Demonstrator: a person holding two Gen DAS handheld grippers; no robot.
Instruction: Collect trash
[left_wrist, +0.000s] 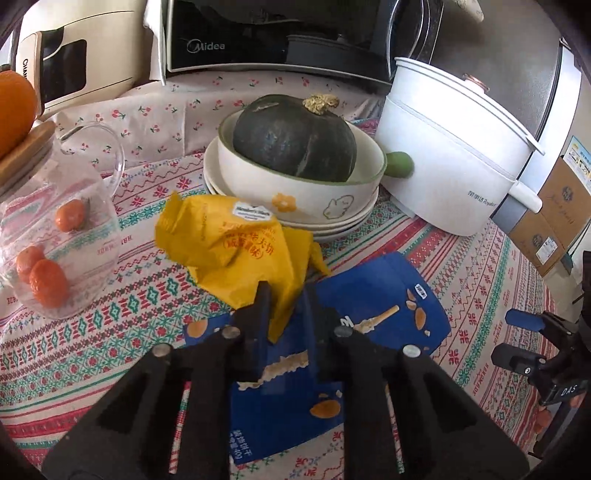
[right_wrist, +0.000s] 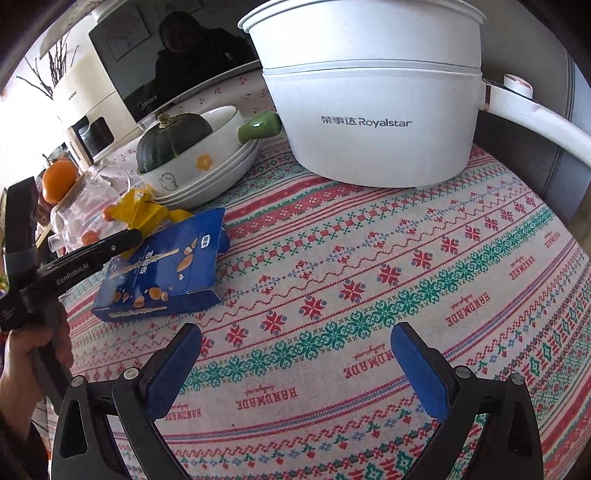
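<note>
Black left tongs angled down, pinching yellow wrapper, right tongs spread.

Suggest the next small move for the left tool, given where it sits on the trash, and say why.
Probably lift the left tool a little off the tablecloth. Its fingers look closed on the yellow wrapper, at the corner that overlaps the blue snack box, so a short raise would show whether the wrapper comes free alone. The right tool hangs open over bare cloth, holding nothing.
</note>
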